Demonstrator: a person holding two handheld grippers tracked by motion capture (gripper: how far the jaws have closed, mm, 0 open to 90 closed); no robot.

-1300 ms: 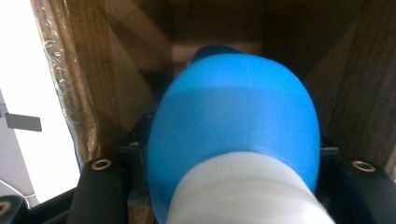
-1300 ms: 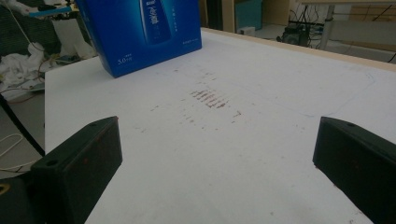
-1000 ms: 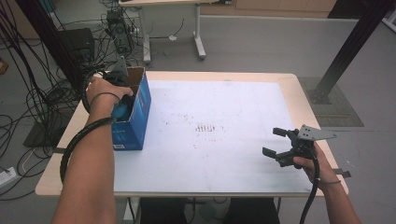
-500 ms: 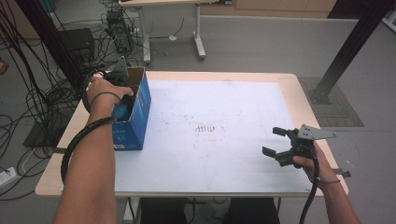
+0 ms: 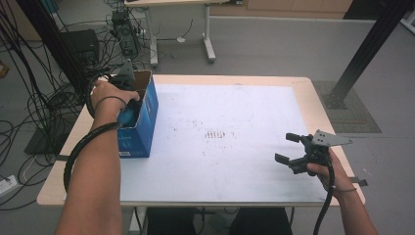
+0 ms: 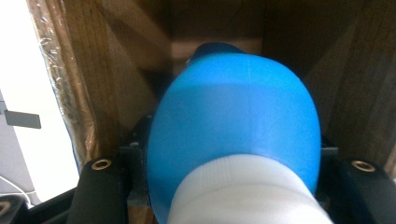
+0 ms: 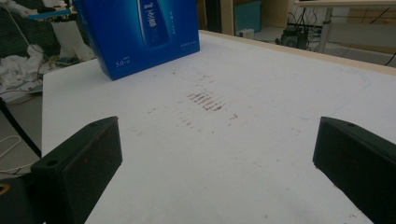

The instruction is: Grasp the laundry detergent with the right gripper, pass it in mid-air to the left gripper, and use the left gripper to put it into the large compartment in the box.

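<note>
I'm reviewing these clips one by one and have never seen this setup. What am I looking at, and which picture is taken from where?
A person works at a white table with a hand-held two-jaw tool in each hand. The high view looks down from above. The other two pictures come from cameras riding on the tools. The left gripper reaches into an open blue box. Its own view shows it shut on a blue bottle with a white cap inside the box. The right gripper is open and holds nothing above the table.

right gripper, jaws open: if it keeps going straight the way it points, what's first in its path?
Probably nothing close. The right gripper points low across the bare white table; the way between its jaws looks free. The blue box stands far off to the left of that line, though depth is hard to judge.
</note>
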